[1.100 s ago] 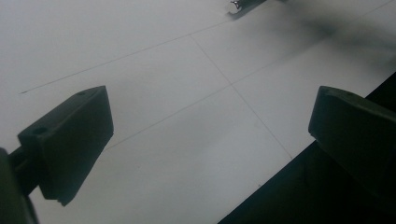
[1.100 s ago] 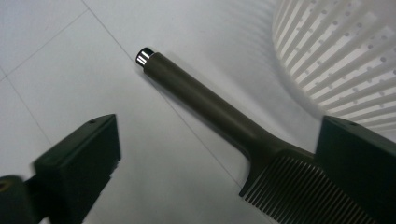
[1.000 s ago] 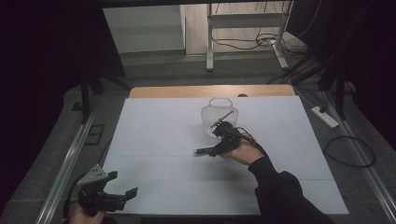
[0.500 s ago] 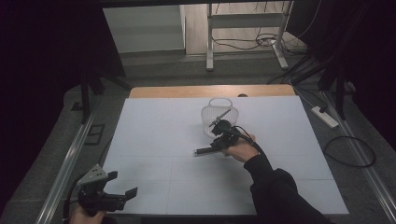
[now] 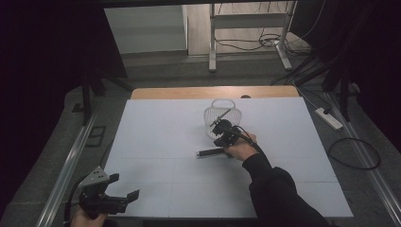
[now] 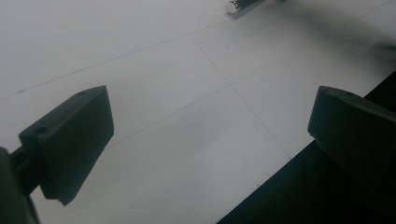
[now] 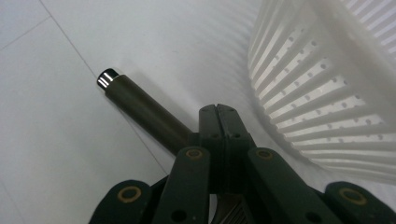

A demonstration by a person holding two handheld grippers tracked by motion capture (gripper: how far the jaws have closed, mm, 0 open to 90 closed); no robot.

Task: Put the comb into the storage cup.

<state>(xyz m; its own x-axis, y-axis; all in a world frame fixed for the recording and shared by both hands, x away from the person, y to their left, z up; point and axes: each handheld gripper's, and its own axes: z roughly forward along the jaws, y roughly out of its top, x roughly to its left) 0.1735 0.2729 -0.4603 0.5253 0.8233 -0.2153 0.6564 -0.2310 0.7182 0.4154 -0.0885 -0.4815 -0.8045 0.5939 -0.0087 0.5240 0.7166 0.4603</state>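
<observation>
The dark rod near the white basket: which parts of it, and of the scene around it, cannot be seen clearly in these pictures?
- Rod, right gripper view: its near end is hidden behind the shut jaws of the right hand-held gripper.
- Basket, same view: cut off by the top and right edges.
- Basket contents, high view: too small to tell.
- Object, left gripper view: cut off by the top edge, blurred.

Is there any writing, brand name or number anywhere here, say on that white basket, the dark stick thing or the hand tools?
None can be read in these pictures.
White basket: slats and small holes, no print.
Dark stick with a shiny end cap: no marking visible.
Right gripper, its jaws pressed together beside the stick: bare black parts with brass rivets.
Left gripper, jaws apart: nothing legible.
White table: thin seam lines, no text.
</observation>
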